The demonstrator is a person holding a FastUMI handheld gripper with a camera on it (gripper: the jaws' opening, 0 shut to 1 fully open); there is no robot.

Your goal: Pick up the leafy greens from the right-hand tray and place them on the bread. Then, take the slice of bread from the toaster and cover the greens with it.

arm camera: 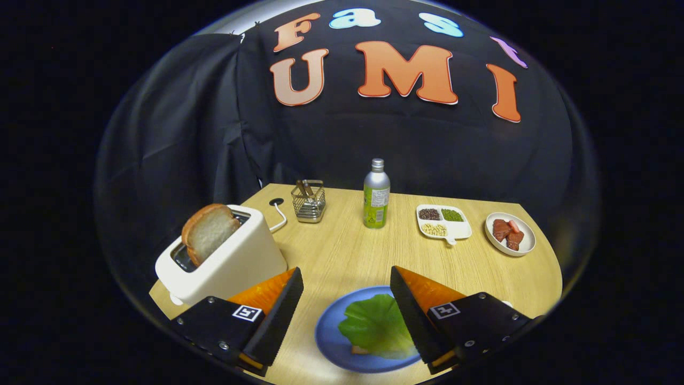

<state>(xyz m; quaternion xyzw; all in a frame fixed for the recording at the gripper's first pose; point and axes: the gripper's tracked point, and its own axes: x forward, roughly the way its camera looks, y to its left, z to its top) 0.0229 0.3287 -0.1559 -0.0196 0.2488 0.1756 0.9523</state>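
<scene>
A green leaf (377, 326) lies on a slice of bread on the blue plate (328, 334); only a corner of that bread (359, 350) peeks out under the leaf. My gripper (346, 280) hovers above the plate, open, with nothing between its orange-and-black fingers (278, 305). The leaf sits between the fingers, closer to the right one. Left of the left finger stands a white toaster (230, 262) with a slice of bread (208, 232) sticking up out of its slot, tilted.
Farther back on the wooden table (342, 251) stand a wire holder (309, 200), a silver-and-green bottle (377, 195), a white divided dish of beans (442, 221) and a white plate of red meat pieces (510, 233). A white cable (279, 219) runs behind the toaster.
</scene>
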